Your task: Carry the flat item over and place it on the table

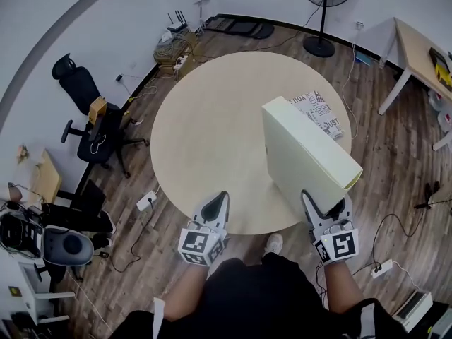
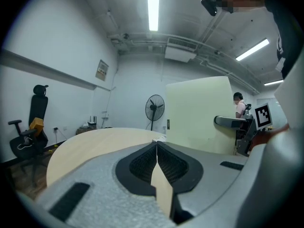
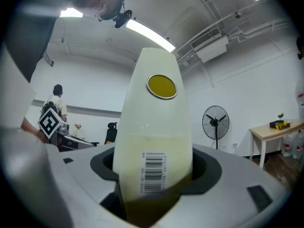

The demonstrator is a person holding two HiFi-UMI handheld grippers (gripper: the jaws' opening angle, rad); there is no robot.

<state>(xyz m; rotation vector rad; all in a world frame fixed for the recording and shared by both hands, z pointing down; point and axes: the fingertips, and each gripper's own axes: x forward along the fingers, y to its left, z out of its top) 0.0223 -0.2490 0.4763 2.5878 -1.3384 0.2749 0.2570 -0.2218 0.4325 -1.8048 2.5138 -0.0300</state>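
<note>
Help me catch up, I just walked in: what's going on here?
A person works two handheld grippers. The right gripper is clamped on the narrow edge of a pale yellow flat box, held up over the round light-wood table, apparently not yet set down. The left gripper is shut and empty.

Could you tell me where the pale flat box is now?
In the head view, the pale flat box is clamped on edge in the right gripper, over the right side of the round table, in front of a printed item.

Matt pale cardbd flat box (image 1: 304,154); smooth light-wood table (image 1: 212,133); dark wood-plank floor (image 1: 385,157).
</note>
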